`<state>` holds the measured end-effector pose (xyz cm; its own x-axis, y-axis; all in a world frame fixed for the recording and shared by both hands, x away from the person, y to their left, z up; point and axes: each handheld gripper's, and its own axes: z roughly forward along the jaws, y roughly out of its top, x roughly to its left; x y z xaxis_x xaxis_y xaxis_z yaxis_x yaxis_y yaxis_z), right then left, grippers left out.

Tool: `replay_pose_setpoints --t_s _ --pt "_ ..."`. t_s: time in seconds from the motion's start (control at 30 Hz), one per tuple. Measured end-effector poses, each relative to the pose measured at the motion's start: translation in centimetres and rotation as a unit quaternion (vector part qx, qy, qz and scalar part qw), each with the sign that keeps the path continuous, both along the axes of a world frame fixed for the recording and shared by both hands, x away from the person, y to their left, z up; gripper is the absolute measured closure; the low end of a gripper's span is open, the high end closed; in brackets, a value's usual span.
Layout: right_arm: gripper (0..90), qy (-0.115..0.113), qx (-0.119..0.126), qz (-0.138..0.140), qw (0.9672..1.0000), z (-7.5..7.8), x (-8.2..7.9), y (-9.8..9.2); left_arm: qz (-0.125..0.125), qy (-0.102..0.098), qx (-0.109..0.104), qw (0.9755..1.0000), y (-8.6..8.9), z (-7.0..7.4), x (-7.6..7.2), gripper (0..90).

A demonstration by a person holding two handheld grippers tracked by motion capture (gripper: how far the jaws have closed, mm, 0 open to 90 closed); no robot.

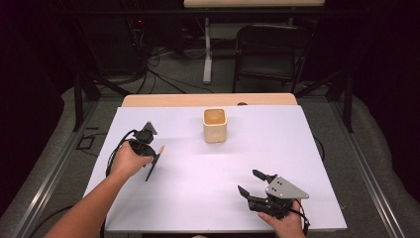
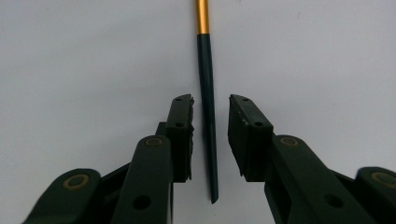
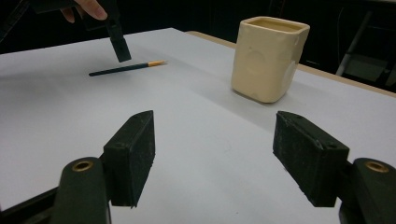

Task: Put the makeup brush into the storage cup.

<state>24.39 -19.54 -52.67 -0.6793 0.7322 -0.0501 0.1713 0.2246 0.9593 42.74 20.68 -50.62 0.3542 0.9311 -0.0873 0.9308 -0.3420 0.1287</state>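
High view: a white tabletop (image 1: 198, 198). A cream square cup (image 1: 215, 126) stands upright near twelve o'clock. At nine o'clock the person's left hand (image 1: 130, 159) aims the left gripper (image 1: 154, 163) down over a thin dark brush (image 1: 154, 166) lying flat, apparently to pick it up. At five o'clock the right gripper (image 1: 251, 182) rests low, jaws spread, holding nothing.

Left gripper view: the brush handle (image 2: 208, 135) runs between the jaws, gold ferrule toward twelve o'clock. Small gaps show on both sides; the pads (image 2: 187, 135) are not yet pressing.

Right gripper view: the jaws stand wide apart and released. The cup (image 3: 268, 58) sits at one o'clock, the brush (image 3: 123, 68) at eleven.
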Motion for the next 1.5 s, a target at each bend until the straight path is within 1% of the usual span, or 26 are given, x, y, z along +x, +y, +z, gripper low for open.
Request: replay_pose_setpoints --t_s 0.23,0.43,0.67,0.7,0.83,1.0,1.17,1.5 --pt "29.3 0.001 0.0 -0.001 1.0 0.0 0.0 0.0 -0.006 0.011 0.005 0.9999 -0.1 -0.3 -0.2 75.8" --pt "29.3 0.0 0.001 0.0 1.0 0.0 0.0 0.0 -0.003 0.018 0.007 0.9998 -0.2 -0.4 -0.3 78.7" --pt "29.3 0.0 0.0 0.0 1.0 0.0 0.0 0.0 -0.004 0.027 0.011 0.9996 -0.4 -0.7 -0.3 79.4" --pt "29.3 -0.001 0.001 0.0 1.0 0.0 0.0 0.0 -0.001 0.028 0.011 0.9995 -0.5 -0.8 -0.3 79.4" --pt "29.3 0.0 0.001 0.001 1.0 0.0 0.0 0.0 -0.002 0.034 0.014 0.9993 -0.4 -1.0 -0.3 80.1" --pt "29.3 0.0 0.001 0.002 1.0 0.0 0.0 0.1 0.004 0.036 0.015 0.9992 -0.4 -1.2 -0.2 80.3" --pt "29.3 0.0 0.0 0.002 1.0 0.0 0.0 0.0 0.006 0.044 0.018 0.9988 -0.3 -1.3 -0.2 80.8" --pt "29.3 0.0 0.001 0.003 1.0 0.0 -0.1 0.1 0.005 0.048 0.023 0.9986 -0.5 -1.8 -0.2 81.4"
